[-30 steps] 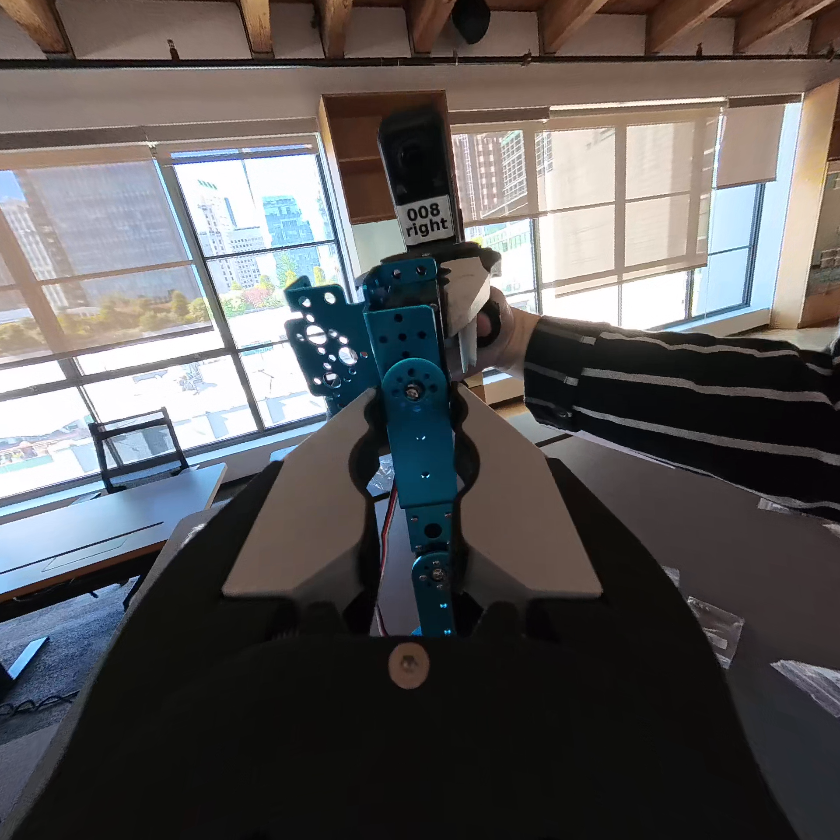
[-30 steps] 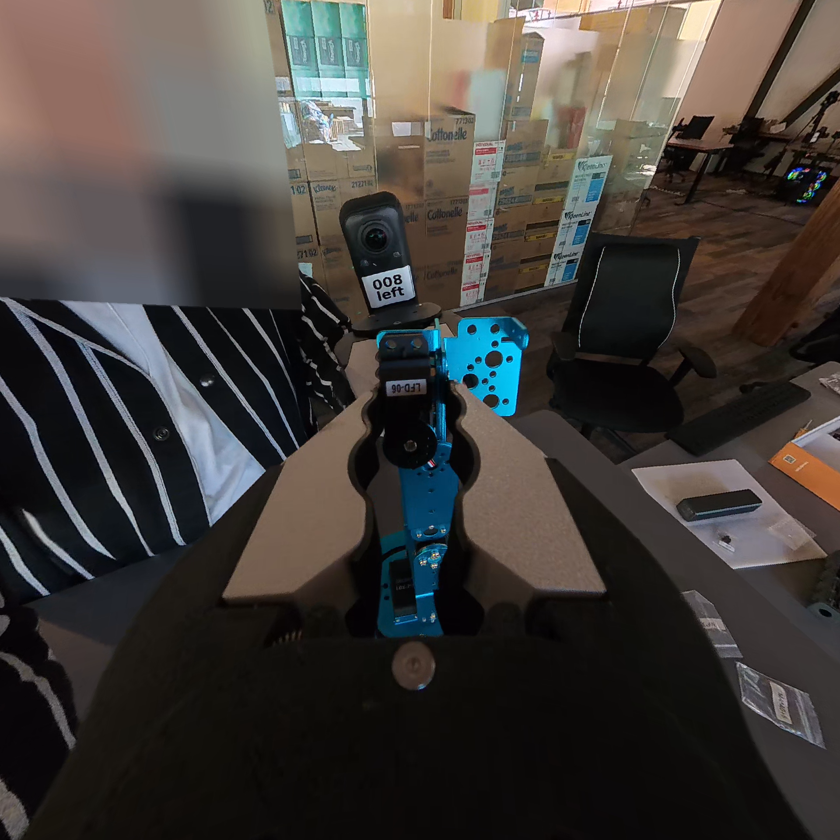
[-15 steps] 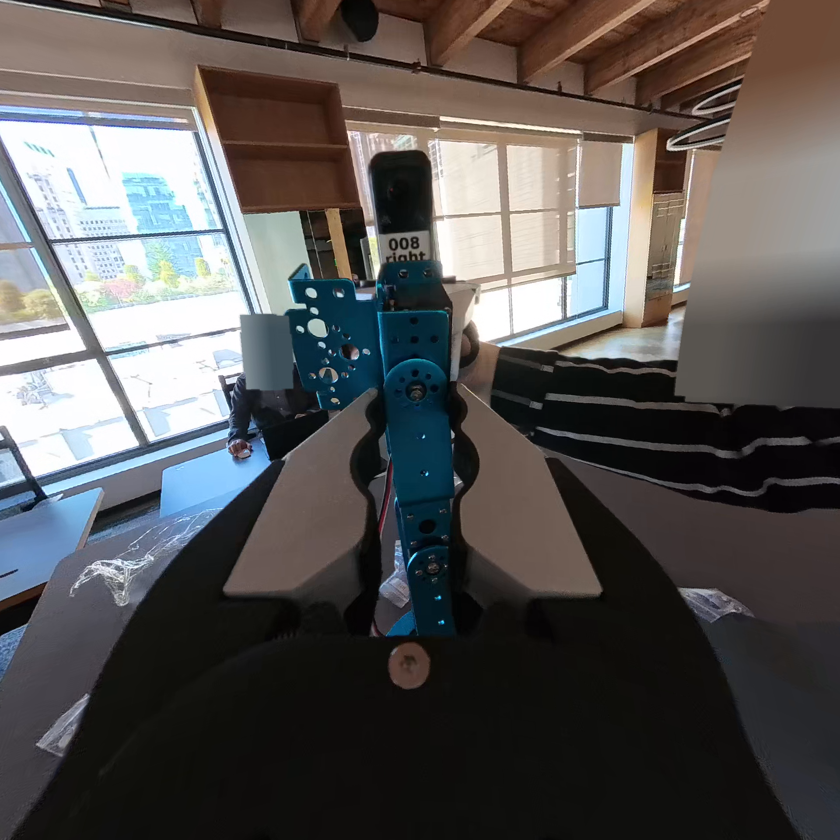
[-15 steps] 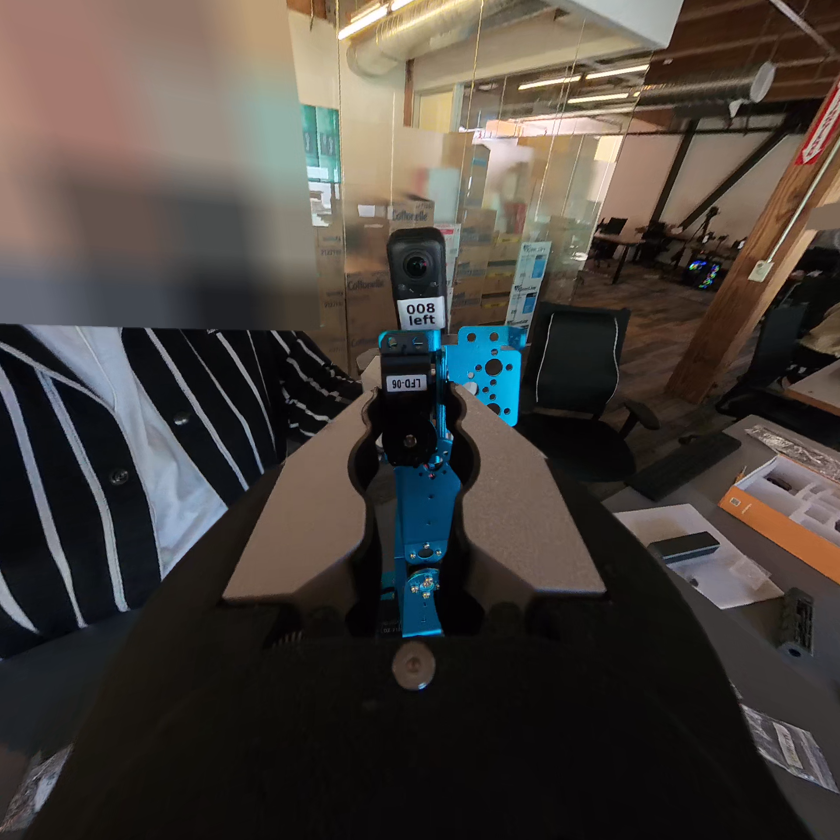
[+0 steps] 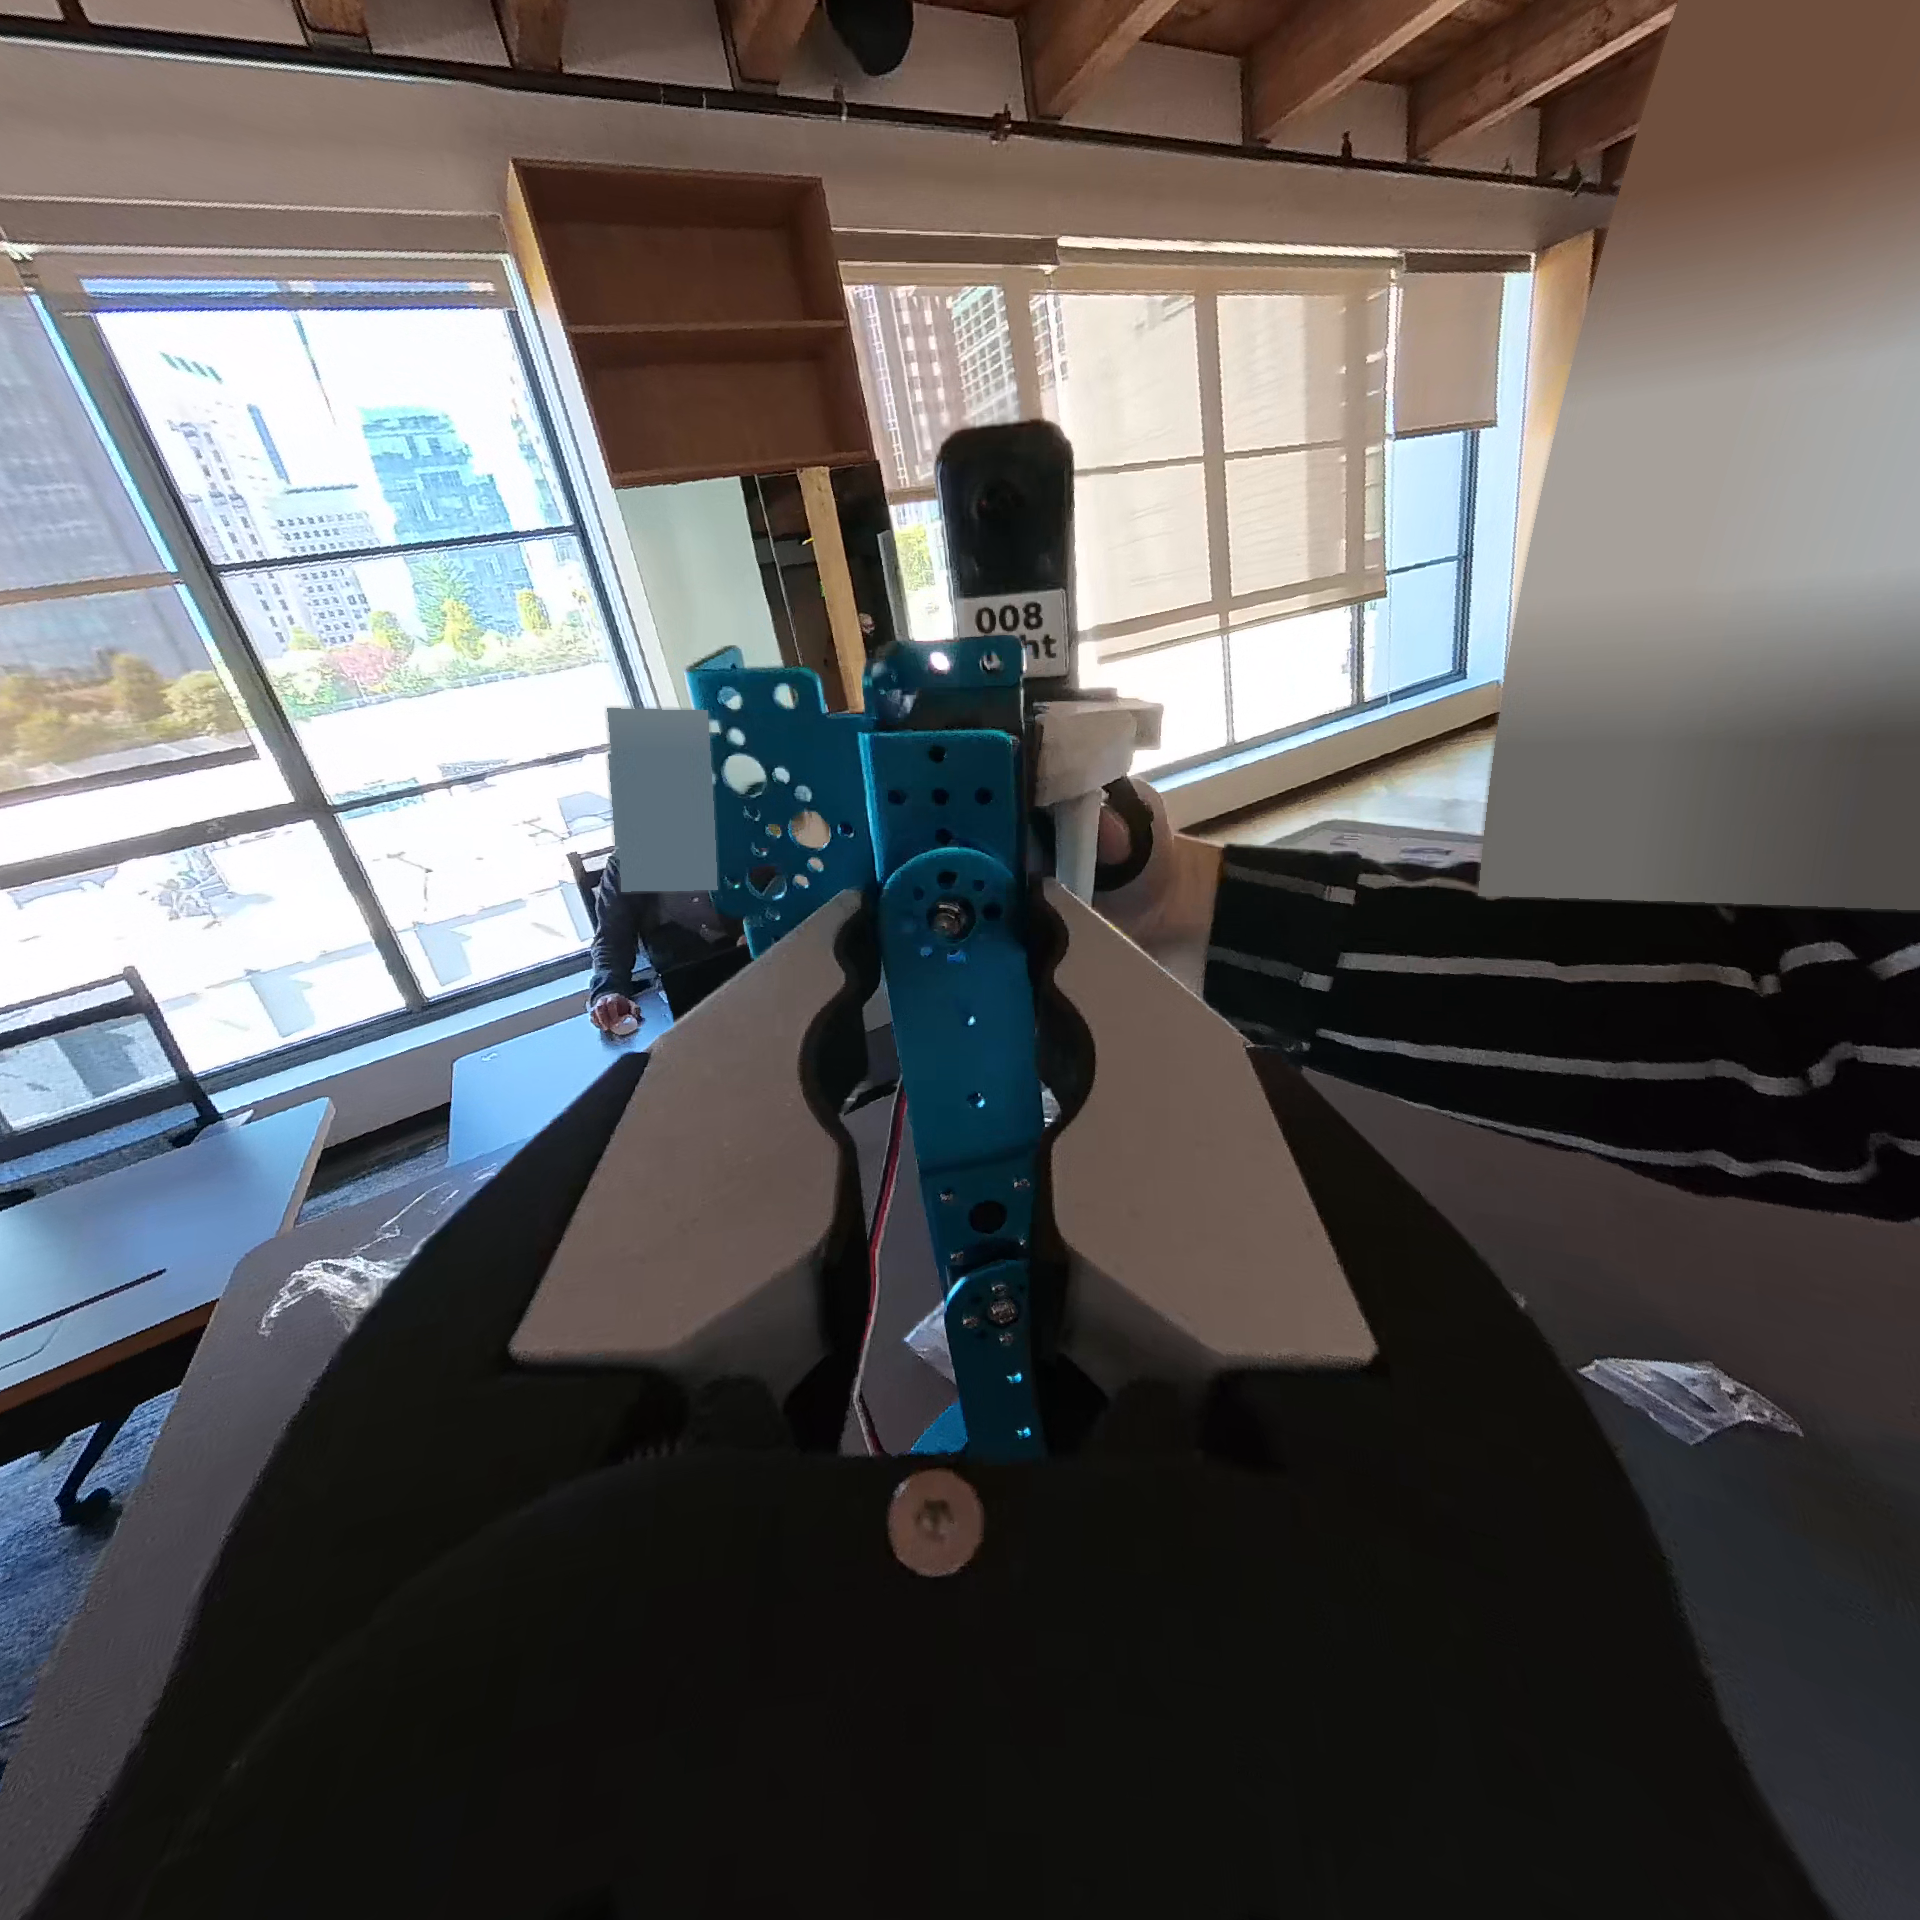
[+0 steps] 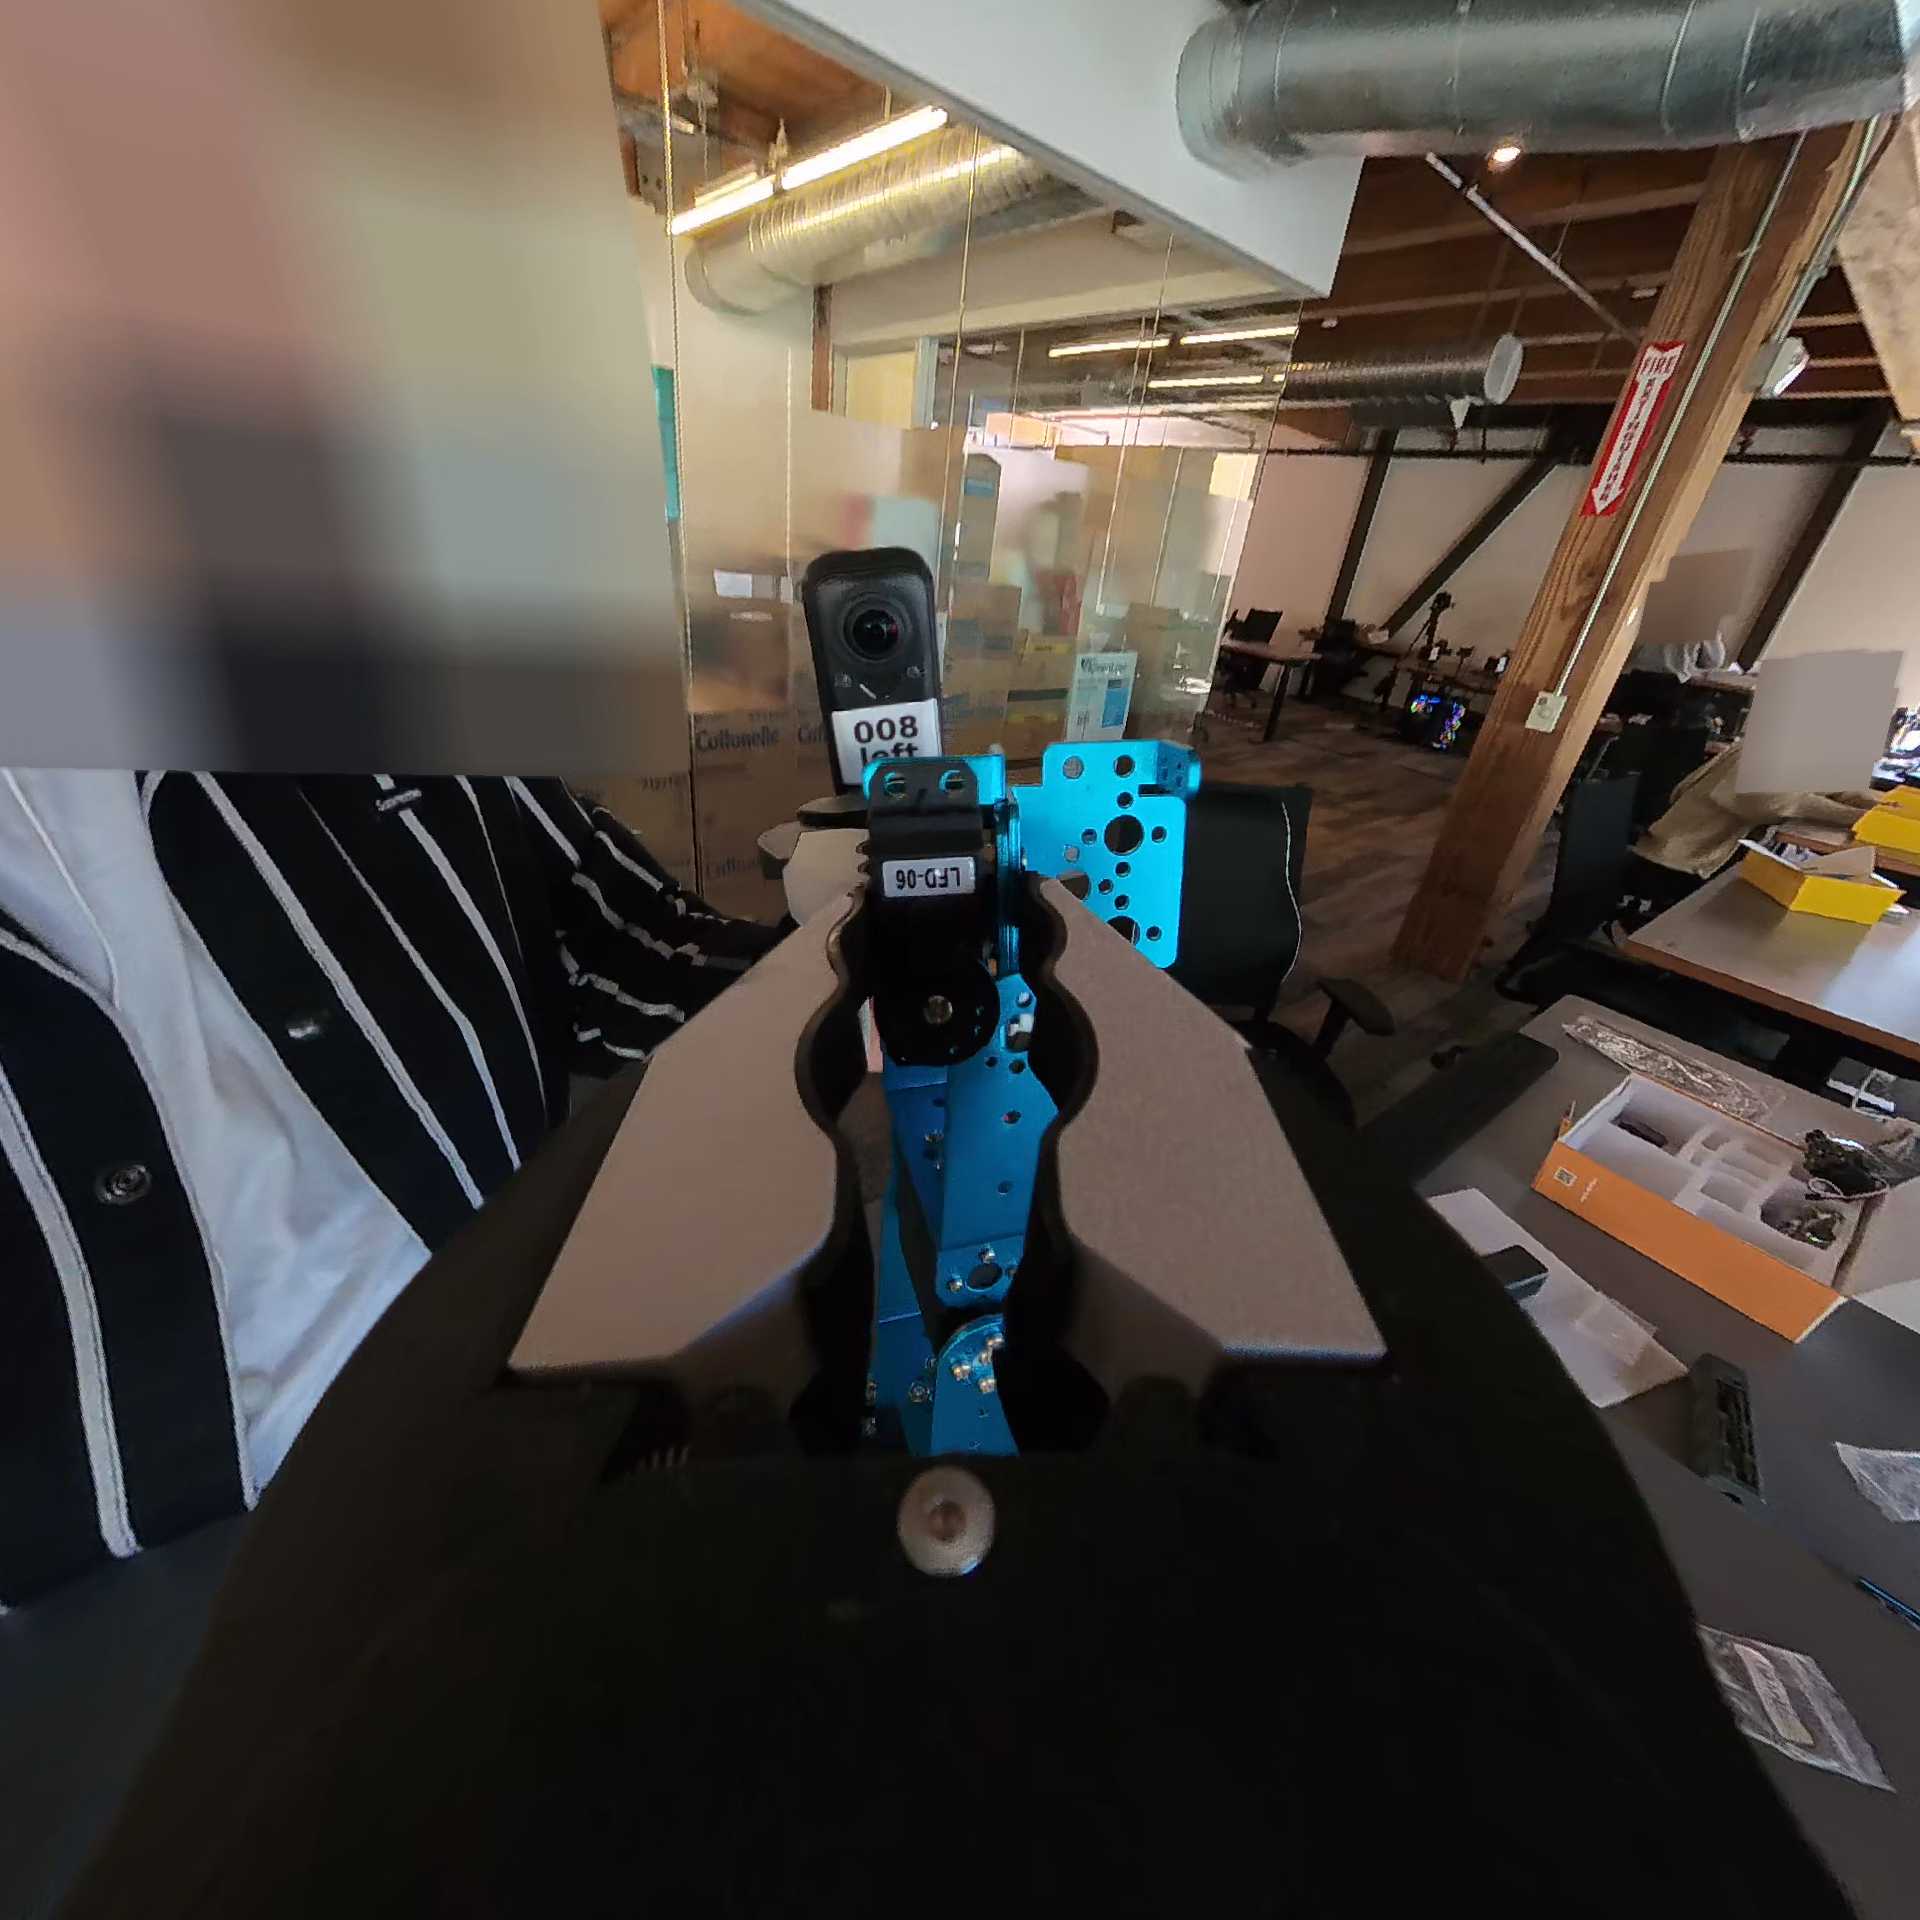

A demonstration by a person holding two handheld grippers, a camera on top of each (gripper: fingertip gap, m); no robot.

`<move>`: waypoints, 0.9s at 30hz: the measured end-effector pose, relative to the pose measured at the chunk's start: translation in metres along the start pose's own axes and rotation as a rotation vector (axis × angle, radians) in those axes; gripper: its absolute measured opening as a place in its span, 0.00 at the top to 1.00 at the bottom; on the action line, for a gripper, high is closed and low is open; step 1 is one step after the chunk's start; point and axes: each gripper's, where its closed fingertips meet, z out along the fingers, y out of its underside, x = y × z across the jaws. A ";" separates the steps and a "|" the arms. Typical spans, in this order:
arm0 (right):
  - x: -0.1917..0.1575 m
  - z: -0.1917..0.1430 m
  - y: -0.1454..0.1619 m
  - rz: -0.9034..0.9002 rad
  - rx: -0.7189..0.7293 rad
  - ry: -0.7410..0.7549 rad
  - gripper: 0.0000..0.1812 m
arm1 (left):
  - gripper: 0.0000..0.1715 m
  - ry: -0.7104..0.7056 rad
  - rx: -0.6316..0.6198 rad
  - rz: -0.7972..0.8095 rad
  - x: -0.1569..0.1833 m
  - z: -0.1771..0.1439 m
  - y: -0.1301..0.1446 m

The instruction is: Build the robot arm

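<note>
From my left wrist view, my left gripper (image 5: 951,997) is clenched on the blue servo-bracket assembly (image 5: 961,1039) held upright between its fingers; a loosened squeeze could let it pivot. From my right wrist view, my right gripper (image 6: 945,997) clamps the same assembly (image 6: 961,1132) from the opposite side; pulling unevenly might twist its joints or snag the thin wires.

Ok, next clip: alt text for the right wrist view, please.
The right gripper is shut on a blue metal bracket assembly with a black servo at its top, held up in an open office. Behind it is the other gripper's camera; a person in a striped cardigan is at left, a grey table with an orange box at right.
</note>
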 end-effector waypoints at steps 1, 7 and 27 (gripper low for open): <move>0.000 0.000 0.000 0.005 0.013 0.000 0.86 | 0.86 -0.004 0.002 0.002 0.000 0.000 -0.001; 0.001 0.000 -0.001 0.030 0.063 -0.006 0.86 | 0.86 -0.021 -0.010 -0.007 0.000 -0.001 -0.004; 0.000 0.007 -0.001 0.091 0.029 -0.116 0.86 | 0.77 -0.060 0.147 0.013 0.000 -0.016 -0.009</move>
